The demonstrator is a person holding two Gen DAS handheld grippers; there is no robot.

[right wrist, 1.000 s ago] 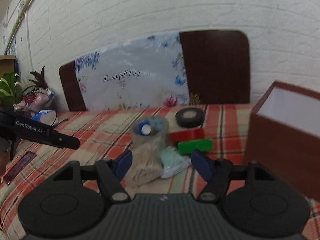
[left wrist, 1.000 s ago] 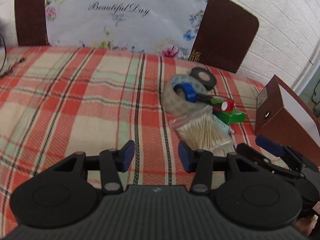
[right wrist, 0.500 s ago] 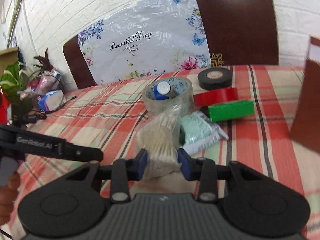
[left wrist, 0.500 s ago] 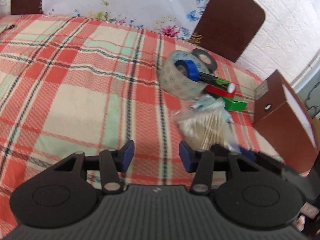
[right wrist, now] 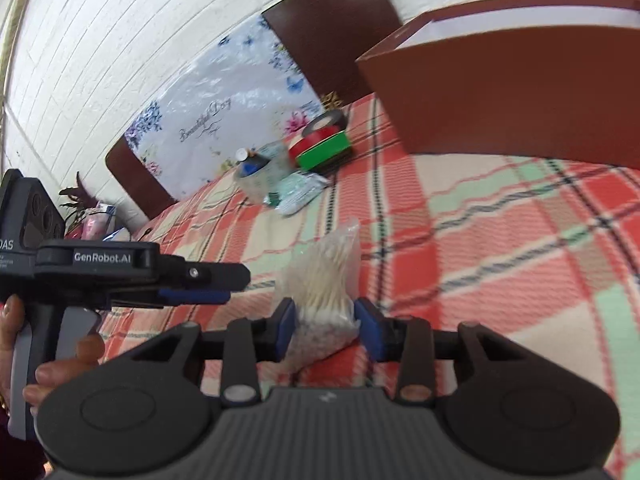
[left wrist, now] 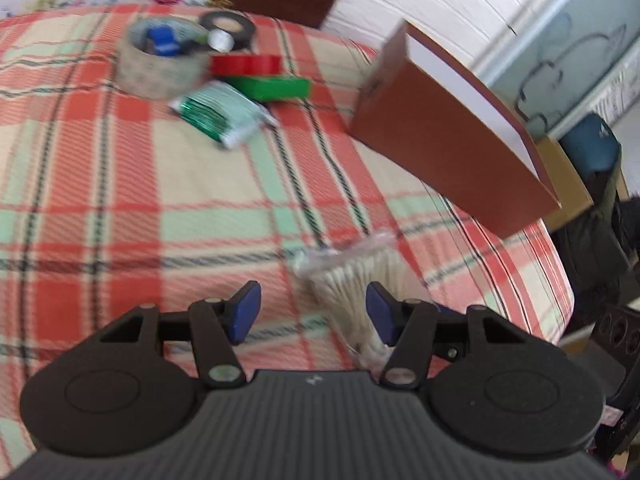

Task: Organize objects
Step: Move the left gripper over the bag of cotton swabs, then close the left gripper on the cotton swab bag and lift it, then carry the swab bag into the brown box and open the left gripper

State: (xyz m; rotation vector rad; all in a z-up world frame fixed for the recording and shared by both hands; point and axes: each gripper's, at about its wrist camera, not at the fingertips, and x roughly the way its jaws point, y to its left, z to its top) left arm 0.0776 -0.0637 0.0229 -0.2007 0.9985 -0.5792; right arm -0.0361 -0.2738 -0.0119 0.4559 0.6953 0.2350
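A home dining spot: plaid tablecloth (left wrist: 120, 208), wooden chairs (right wrist: 340, 28), painted brick wall (right wrist: 120, 40).

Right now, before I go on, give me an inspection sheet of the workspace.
Surface: plaid cloth over the table.
Job's things: swab bag apart from the pile, near open brown box; pile of clear tape, black tape, red roll, green box, green packet.
Clutter: packets and a plant at the far edge.
Grippers: left gripper open, empty, jaws just opening; right gripper pads on swab bag, jaws just eased wider.
Cables: yellowish line on wall, maybe a cord.
Surroundings: brick wall, chairs, floral sheet.
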